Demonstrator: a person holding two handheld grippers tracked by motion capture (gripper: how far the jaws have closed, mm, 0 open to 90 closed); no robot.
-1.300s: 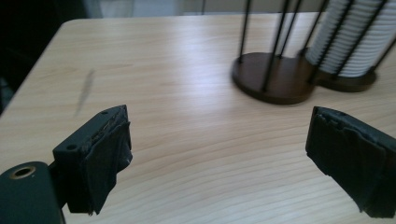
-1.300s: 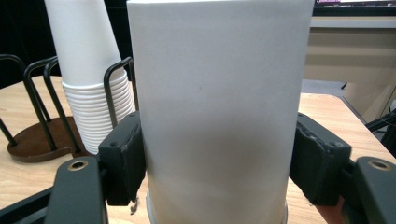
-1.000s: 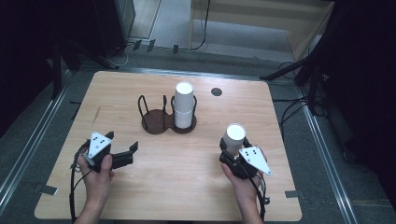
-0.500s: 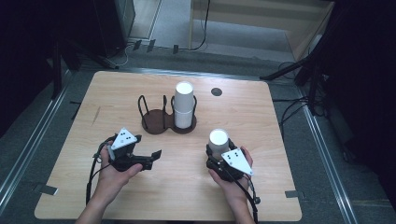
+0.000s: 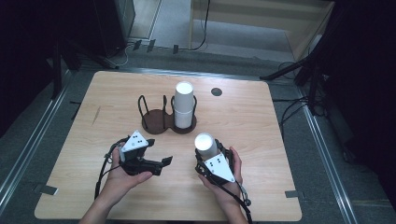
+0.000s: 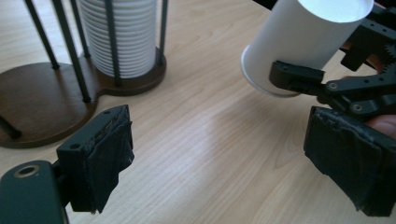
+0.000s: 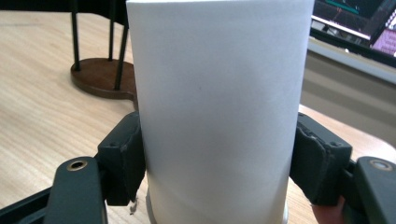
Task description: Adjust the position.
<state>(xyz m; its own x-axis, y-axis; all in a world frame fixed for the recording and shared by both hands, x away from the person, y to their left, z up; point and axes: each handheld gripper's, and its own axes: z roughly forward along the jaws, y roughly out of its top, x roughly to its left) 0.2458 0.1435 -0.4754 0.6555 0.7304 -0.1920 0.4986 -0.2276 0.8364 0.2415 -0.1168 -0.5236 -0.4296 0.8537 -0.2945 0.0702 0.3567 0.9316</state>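
high view: two cup stacks (image 5: 184, 105), seemingly

I log a wooden tabletop (image 5: 261, 186), light grain. Dark wooden two-ring cup rack (image 5: 159, 120) with black uprights stands near its middle; the right ring holds a white cup stack (image 5: 184, 105), the left ring is bare. A small dark disc (image 5: 216, 92) lies toward the far right. Cables (image 5: 292, 112) run over the grey floor (image 5: 345, 186).
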